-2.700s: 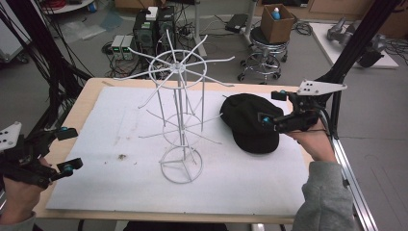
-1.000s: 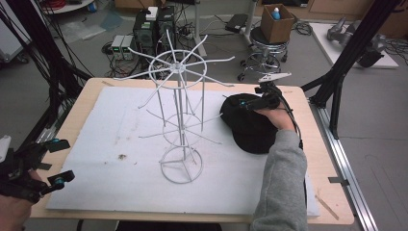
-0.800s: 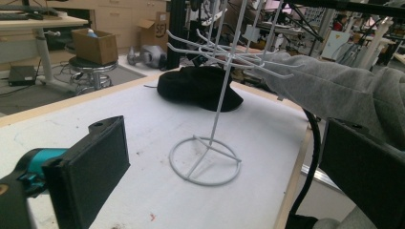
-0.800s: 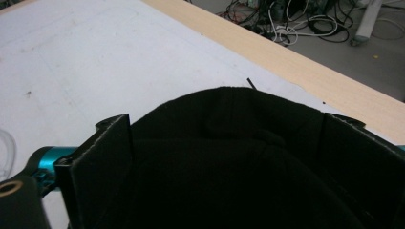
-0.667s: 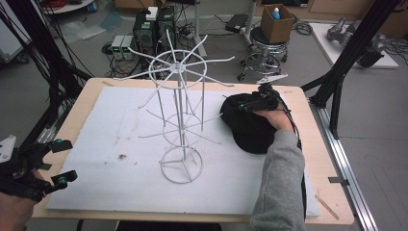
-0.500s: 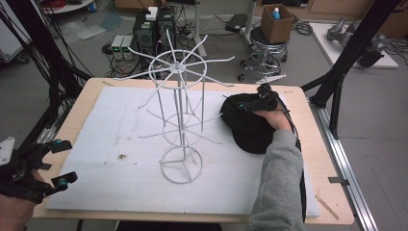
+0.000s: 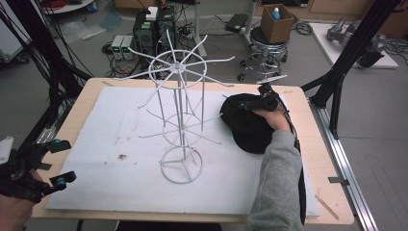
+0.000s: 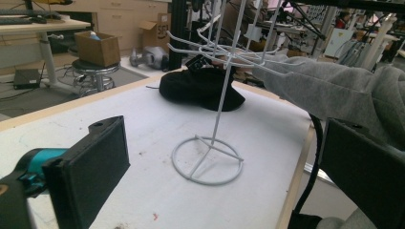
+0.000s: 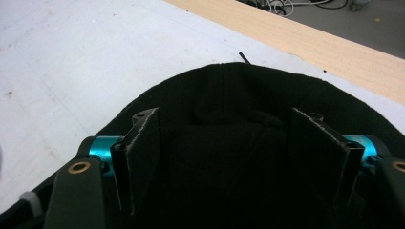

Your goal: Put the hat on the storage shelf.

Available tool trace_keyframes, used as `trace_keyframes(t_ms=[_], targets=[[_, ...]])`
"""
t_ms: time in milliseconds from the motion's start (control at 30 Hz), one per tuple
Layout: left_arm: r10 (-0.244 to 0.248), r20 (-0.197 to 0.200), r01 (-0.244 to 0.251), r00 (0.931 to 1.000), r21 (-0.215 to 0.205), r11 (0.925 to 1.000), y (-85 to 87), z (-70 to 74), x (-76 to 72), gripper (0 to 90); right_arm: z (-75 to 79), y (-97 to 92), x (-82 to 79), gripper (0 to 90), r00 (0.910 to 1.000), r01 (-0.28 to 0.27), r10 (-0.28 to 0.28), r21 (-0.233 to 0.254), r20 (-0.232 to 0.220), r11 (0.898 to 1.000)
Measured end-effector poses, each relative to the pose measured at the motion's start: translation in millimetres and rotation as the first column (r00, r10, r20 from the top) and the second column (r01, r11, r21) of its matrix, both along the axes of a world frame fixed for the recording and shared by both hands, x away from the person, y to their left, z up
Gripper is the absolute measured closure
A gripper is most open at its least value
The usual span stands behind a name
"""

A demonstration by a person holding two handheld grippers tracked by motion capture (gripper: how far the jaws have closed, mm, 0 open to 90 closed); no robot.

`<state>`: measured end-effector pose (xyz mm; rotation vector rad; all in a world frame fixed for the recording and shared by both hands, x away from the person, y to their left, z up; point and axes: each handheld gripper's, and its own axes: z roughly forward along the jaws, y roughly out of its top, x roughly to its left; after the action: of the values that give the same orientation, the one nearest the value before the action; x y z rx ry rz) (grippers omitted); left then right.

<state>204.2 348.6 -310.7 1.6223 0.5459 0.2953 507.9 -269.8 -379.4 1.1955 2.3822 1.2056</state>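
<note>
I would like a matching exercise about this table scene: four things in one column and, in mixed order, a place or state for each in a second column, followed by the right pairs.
Things:
1. black fabric cap
2. white wire display rack
3. left gripper
4. right gripper

Places or states:
A. stands upright mid-table on a ring base
B. jaws on both sides of a fold of dark fabric
C. lies on the white mat, right of the rack
D. jaws wide apart, nothing between them, at the table's near left corner

Pairs: 1-C, 2-A, 3-D, 4-B
</note>
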Motion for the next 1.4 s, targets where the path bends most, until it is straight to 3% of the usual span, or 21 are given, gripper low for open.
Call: trace_keyframes(t_ms=[333, 767, 800, 833, 867, 1000, 1167, 1267, 1400], targets=[[-0.004, -0.001, 0.004, 1.0000, 0.005, 1.0000, -0.4, -0.4, 0.5, 3.3, -0.9, -1.3, 1.2, 32.3, 0.9990, 0.045, -0.045, 0.013, -0.007, 0.999], [-0.002, 0.002, 0.002, 1.0000, 0.002, 1.0000, 0.3, 0.4, -0.5, 3.3, -8.4, 2.9, 3.0, 40.6, 0.9959, 0.064, -0.069, -0.080, -0.059, 0.995], [-0.001, 0.002, 0.001, 1.0000, 0.001, 1.0000, 0.2, 0.5, -0.7, 3.3, -9.9, 4.6, 2.9, 50.9, 0.9956, 0.067, -0.073, -0.113, -0.058, 0.991], [-0.001, 0.002, 0.001, 1.0000, 0.002, 1.0000, 0.2, 0.4, -0.7, 3.3, -9.9, 4.6, 2.9, 50.9, 0.9956, 0.067, -0.073, -0.113, -0.058, 0.991], [-0.001, 0.000, 0.001, 1.0000, 0.005, 1.0000, 0.6, 0.4, -0.4, 3.3, -10.8, 6.7, 1.6, 60.7, 0.9953, 0.062, -0.073, -0.156, -0.064, 0.986], [0.003, -0.002, -0.003, 1.0000, 0.001, 1.0000, 1.2, -0.2, 0.2, 3.3, -10.8, 9.1, -0.2, 76.5, 0.9953, 0.042, -0.058, -0.190, -0.078, 0.981], [0.002, -0.003, -0.002, 1.0000, 0.004, 1.0000, 0.7, -0.7, 0.4, 3.3, -8.7, 8.9, -1.4, 79.8, 0.9951, 0.041, -0.057, -0.191, -0.080, 0.981], [0.005, -0.003, -0.005, 1.0000, 0.004, 1.0000, 1.6, -0.5, 0.2, 3.3, -0.5, 8.4, -4.4, 80.7, 0.9975, 0.054, -0.061, -0.186, -0.035, 0.981], [0.009, -0.004, -0.009, 1.0000, 0.002, 1.0000, 2.3, -0.5, 0.0, 3.3, 10.1, 4.3, -9.2, 81.2, 0.9982, 0.057, -0.059, -0.158, -0.008, 0.986]])
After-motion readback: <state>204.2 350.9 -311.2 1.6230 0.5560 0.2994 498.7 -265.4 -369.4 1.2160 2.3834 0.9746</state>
